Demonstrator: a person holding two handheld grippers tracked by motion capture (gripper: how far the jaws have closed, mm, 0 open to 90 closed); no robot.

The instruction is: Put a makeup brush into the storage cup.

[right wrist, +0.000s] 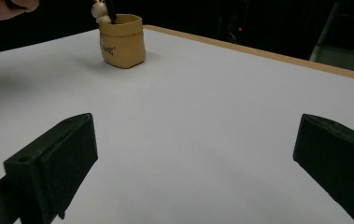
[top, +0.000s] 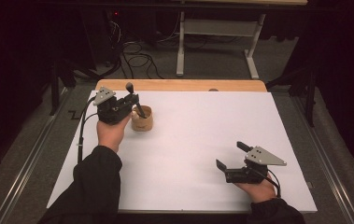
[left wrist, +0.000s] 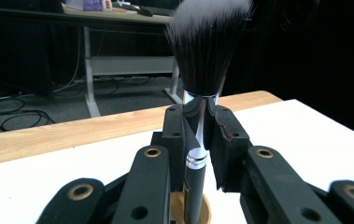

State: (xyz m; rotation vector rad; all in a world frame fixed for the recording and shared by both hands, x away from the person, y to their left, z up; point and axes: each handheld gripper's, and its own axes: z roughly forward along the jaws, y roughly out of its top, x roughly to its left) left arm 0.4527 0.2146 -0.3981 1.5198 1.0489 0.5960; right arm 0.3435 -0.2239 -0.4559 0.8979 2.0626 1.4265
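Left gripper (left wrist: 201, 135): clamped on the chrome ferrule of one makeup brush (left wrist: 202, 56), bristles up, handle down inside the pot
Pot (top: 142, 118): one tan sack-shaped holder, far left on the white table (top: 202, 140)
Right gripper view: small white figurine (right wrist: 101, 13) on the pot's rim; dark lettering on its side, too blurred to read
Right gripper (top: 233, 156): near right, jaws wide apart, holding nothing

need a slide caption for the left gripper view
Left hand-held gripper clamps the chrome ferrule of a black-bristled makeup brush standing in a small tan holder.
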